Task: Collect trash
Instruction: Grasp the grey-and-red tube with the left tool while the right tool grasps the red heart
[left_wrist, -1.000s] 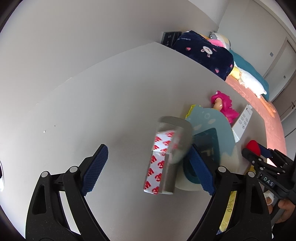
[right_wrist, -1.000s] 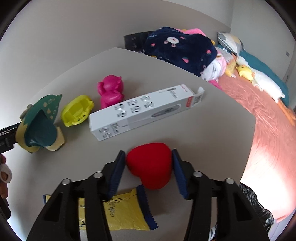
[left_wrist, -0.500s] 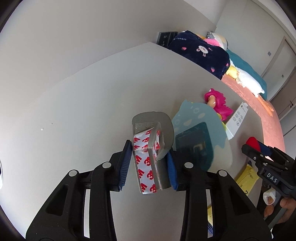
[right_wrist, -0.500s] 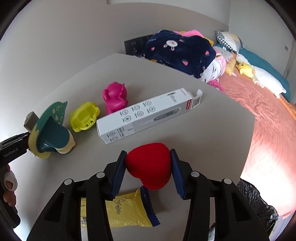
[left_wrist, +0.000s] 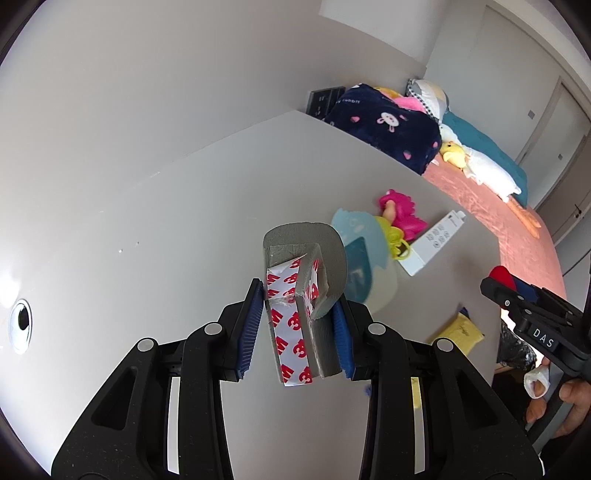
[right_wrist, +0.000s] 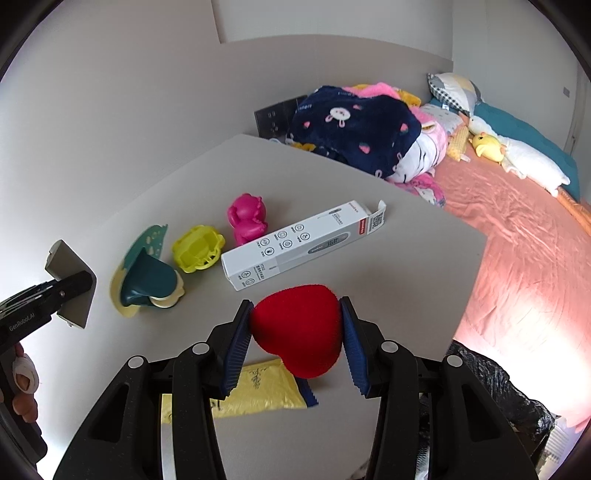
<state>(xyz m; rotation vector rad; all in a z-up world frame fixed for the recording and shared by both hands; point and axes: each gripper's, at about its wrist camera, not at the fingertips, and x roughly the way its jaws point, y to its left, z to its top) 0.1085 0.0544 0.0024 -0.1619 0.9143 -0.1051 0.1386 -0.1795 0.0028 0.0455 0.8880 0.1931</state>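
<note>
My left gripper is shut on a folded strip of grey foam tape with red-and-white backing, lifted off the grey table. The same tape shows at the left edge of the right wrist view. Between the blue pads of my right gripper, which is shut on it, sits a red heart-shaped sponge, held above the table. Below it lies a yellow wrapper. A white thermometer box lies farther back.
A teal and cream holder, a yellow toy and a pink toy stand left of the box. A black trash bag hangs beyond the table's right edge. A bed with blankets and plush toys fills the right side.
My left gripper closed on the foam tape and lifted it off the table. The right gripper rose with the red heart sponge still in it.
</note>
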